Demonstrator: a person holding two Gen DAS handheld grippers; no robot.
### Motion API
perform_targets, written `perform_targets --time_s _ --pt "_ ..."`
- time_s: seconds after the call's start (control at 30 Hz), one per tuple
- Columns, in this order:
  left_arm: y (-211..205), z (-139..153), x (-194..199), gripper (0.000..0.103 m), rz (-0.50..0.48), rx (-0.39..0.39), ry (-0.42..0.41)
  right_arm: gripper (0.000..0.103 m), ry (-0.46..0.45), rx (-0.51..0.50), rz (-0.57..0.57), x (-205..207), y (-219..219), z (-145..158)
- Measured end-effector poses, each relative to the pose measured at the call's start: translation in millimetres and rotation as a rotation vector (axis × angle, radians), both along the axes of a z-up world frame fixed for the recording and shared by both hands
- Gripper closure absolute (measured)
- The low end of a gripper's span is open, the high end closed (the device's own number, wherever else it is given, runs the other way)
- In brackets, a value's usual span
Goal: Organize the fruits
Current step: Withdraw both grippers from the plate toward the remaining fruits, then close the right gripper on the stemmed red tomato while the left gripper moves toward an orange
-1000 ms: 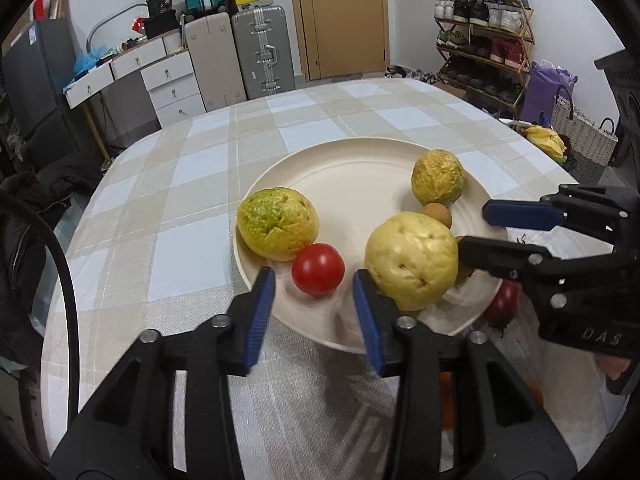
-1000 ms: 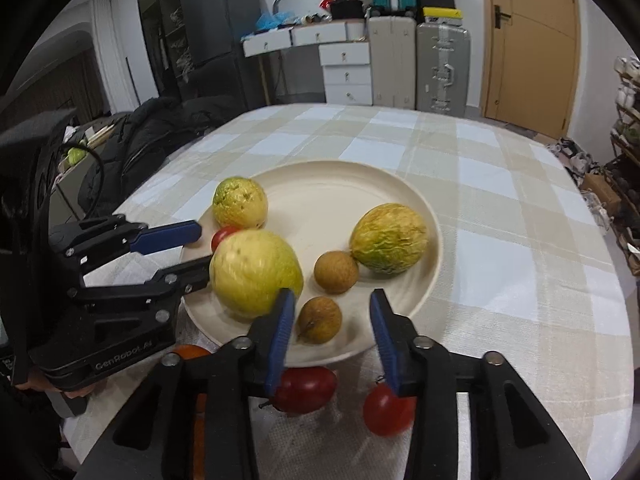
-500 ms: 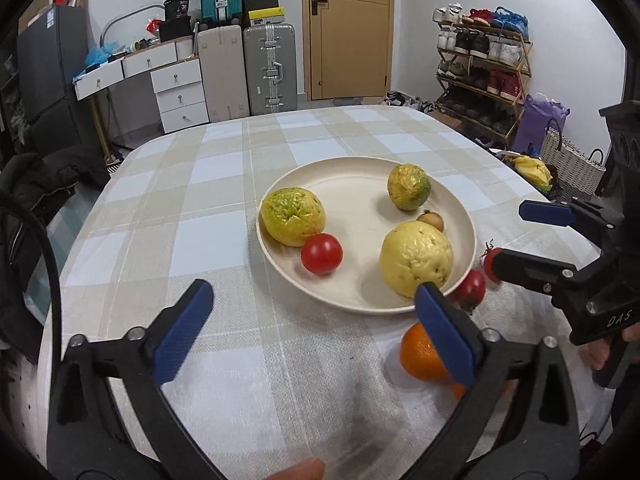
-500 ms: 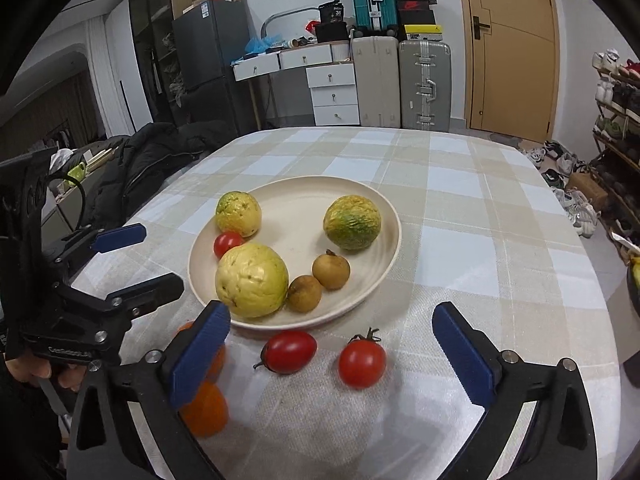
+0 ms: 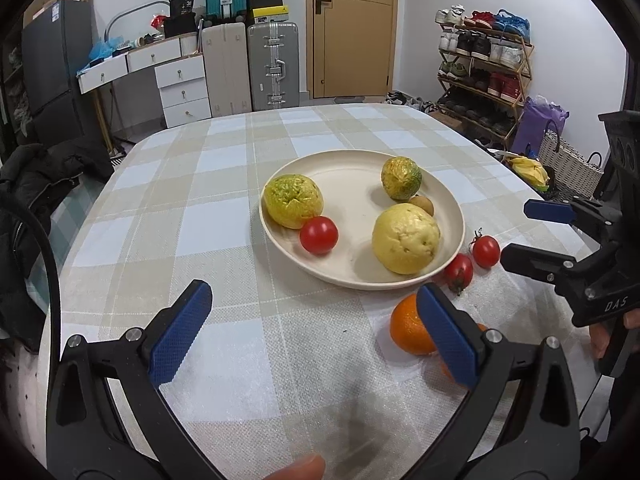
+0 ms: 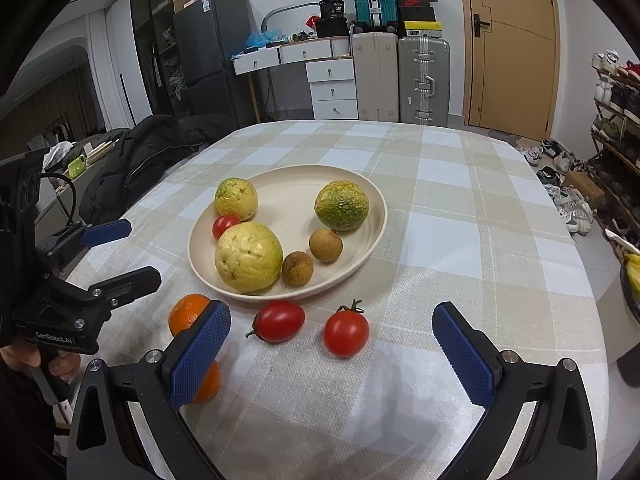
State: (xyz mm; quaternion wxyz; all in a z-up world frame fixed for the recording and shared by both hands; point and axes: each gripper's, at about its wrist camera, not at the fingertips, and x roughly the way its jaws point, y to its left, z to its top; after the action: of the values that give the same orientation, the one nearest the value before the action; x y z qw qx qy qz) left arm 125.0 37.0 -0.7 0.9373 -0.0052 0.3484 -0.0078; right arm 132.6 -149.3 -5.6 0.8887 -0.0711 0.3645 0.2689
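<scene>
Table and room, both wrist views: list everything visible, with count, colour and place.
plate: 1, cream, mid-table
large bumpy fruits: 3, yellow to green, on plate
small round fruits: 2, brown, on plate
tomato on plate: 1, red, beside the left bumpy fruit
loose tomatoes: 2, red, on cloth in front of the plate
oranges: 2, orange, on cloth, near side
tablecloth: 1, beige and white check
suitcases: 3, beige, silver, teal, by the door
shoe rack: 1, wooden, right wall
left tongs: blue pads, open, empty
right tongs: blue pads, open, empty
</scene>
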Motion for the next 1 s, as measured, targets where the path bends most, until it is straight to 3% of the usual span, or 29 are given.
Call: perform_targets --time_s 0.57,0.67,1.0 --pt "-16 -13 3 0.001 -0.03 0.006 0.046 0.0 0.042 -0.073 -0.015 4 -8 -15" --pt "-15 -14 4 0.001 -0.029 0.004 0.05 0.0 0.036 -0.097 -0.061 8 -14 -14" --pt "-14 -16 6 0.001 -0.026 0.0 0.061 0.0 0.098 -0.112 -0.09 17 -22 -24"
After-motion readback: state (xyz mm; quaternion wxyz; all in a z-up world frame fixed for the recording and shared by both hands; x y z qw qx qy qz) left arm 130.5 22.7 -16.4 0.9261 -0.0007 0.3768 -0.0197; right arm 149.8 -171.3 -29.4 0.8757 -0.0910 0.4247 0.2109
